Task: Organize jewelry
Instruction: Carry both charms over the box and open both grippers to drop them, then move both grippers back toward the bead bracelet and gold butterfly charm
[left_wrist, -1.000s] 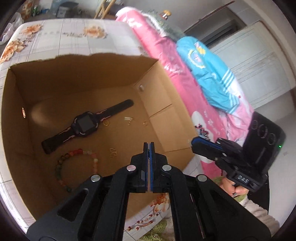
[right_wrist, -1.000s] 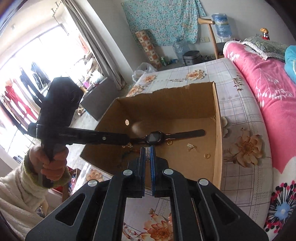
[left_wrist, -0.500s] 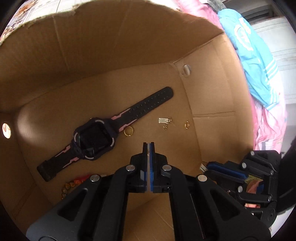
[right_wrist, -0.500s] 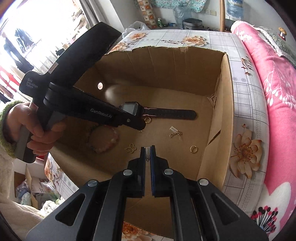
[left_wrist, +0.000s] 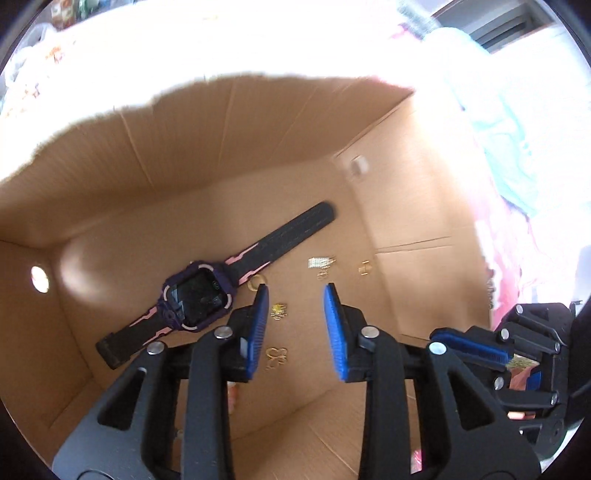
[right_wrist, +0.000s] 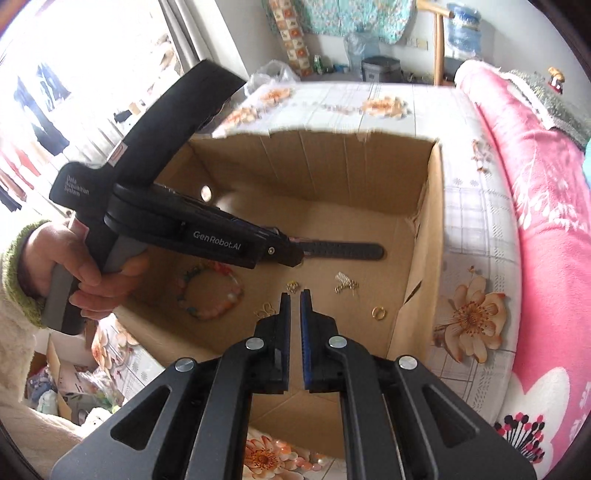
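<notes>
My left gripper (left_wrist: 295, 291) has opened wide over the small gold charm (left_wrist: 278, 310), my right gripper (right_wrist: 294, 295) barely parted and empty; nothing in the cardboard box (right_wrist: 424, 236) sorted yet.

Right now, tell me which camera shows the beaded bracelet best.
The right wrist view: the beaded bracelet lies in full on the floor of the cardboard box, below the left gripper. In the left wrist view that gripper's own body hides nearly all of it.
</notes>
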